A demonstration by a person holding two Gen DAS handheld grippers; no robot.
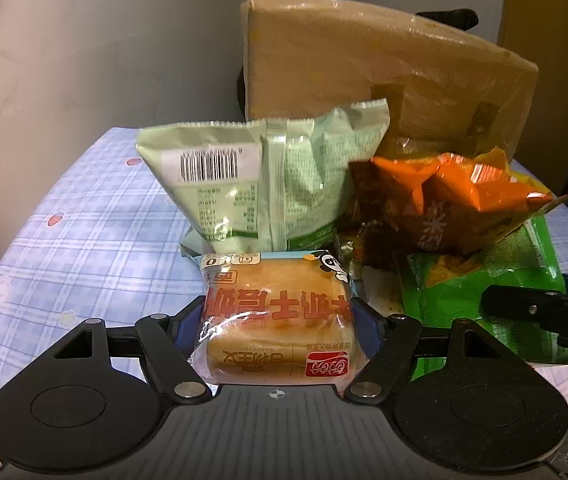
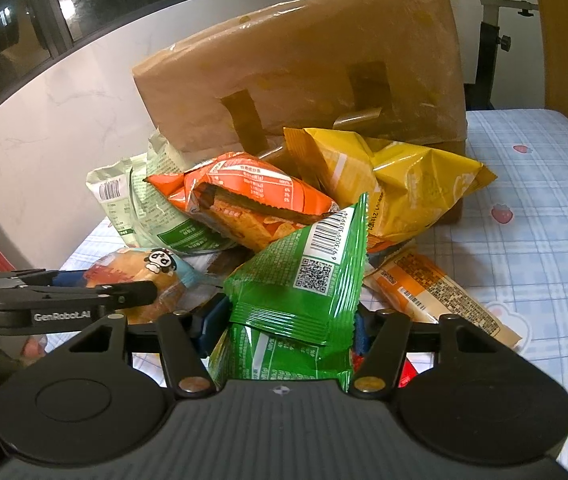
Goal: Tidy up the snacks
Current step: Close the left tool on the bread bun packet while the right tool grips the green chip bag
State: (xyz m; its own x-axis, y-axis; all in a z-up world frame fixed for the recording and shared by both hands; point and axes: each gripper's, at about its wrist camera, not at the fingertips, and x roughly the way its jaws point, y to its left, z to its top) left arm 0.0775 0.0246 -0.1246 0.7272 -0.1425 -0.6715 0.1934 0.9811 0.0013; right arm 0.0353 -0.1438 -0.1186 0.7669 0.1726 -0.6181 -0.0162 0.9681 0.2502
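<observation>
My left gripper (image 1: 278, 316) is shut on a clear-wrapped bread bun packet (image 1: 280, 280) with red lettering and a panda, its pads pressing both sides. The same bun (image 2: 140, 268) shows at the left of the right wrist view, with a left finger (image 2: 124, 292) in front of it. My right gripper (image 2: 285, 316) is shut on a bright green snack bag (image 2: 303, 272), whose barcode corner sticks up. That green bag (image 1: 463, 280) lies right of the bun, with a right finger (image 1: 523, 308) on it. Behind lie a pale green bag (image 1: 268, 184), an orange bag (image 2: 244, 204) and a yellow bag (image 2: 403, 184).
A tall brown paper bag (image 2: 303, 60) stands behind the pile on the blue plaid tablecloth (image 2: 543, 240). An orange-and-cream flat packet (image 2: 443, 296) lies at the right of the pile. A white wall runs along the left; an exercise bike stands behind the table.
</observation>
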